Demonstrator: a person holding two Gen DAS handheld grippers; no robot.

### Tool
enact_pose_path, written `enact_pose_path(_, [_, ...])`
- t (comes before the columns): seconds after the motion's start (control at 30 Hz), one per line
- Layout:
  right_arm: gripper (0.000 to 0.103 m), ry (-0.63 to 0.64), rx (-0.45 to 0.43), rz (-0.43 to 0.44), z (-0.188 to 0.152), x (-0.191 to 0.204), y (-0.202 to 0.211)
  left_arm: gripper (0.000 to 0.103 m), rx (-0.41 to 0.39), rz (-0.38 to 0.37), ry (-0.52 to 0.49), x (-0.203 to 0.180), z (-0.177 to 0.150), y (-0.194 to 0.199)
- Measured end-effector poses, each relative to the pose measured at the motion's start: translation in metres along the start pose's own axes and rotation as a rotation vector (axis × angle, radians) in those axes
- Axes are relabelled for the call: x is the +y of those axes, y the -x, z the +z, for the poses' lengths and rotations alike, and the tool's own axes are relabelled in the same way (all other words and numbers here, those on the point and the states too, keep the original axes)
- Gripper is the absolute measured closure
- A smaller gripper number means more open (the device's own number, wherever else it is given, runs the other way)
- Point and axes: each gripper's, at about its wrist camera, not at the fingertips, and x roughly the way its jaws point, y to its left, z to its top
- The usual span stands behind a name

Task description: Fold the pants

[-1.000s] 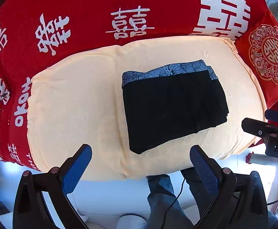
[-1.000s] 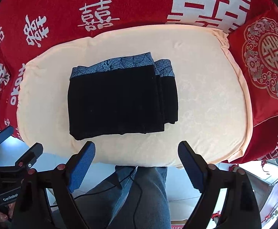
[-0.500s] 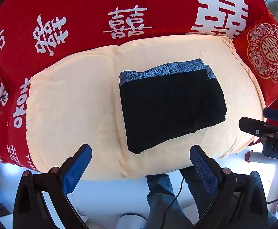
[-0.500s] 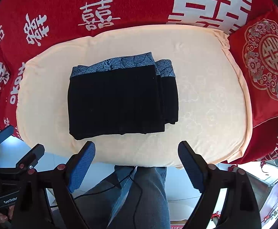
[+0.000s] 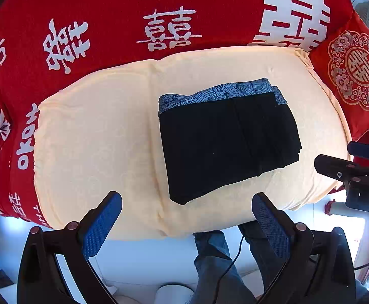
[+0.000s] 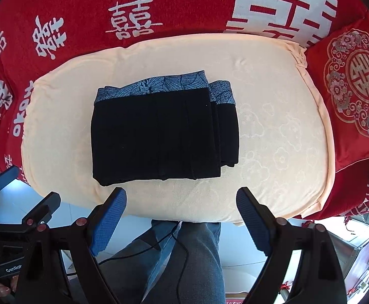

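Note:
The black pants [image 5: 227, 144] [image 6: 164, 134] lie folded into a compact rectangle on a cream cushion [image 5: 95, 139] [image 6: 280, 131], their blue patterned waistband along the far edge. My left gripper [image 5: 187, 210] hangs open above the cushion's near edge, nothing between its blue pads, and the pants lie ahead and to the right of it. My right gripper [image 6: 182, 205] is also open and empty, hovering above the near edge just in front of the pants. Each gripper shows at the side of the other's view.
A red cloth with white characters [image 5: 159, 12] [image 6: 159, 5] covers the sofa behind the cushion. A red embroidered pillow [image 5: 356, 76] [image 6: 354, 88] sits at the right. A person's jeans-clad legs [image 6: 189, 258] and a cable are below, over a pale floor.

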Motion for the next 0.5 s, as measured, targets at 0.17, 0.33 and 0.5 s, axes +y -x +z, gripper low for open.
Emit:
enact_pose_path(0.17, [0.012, 0.001, 0.002, -0.002, -0.0001, 0.0018, -0.0007, 0.000, 0.003, -0.002, -0.004, -0.0003, 0.0001, -0.0003])
enact_pose_path(0.33, [0.012, -0.002, 0.005, -0.002, -0.0005, 0.0021, -0.0017, 0.000, 0.000, -0.003, 0.000, -0.0013, 0.0000, -0.0004])
enact_pose_path(0.5, [0.012, 0.003, 0.004, -0.004, -0.0007, 0.0022, -0.0023, 0.000, 0.006, -0.008, 0.002, -0.0011, 0.0002, -0.0018])
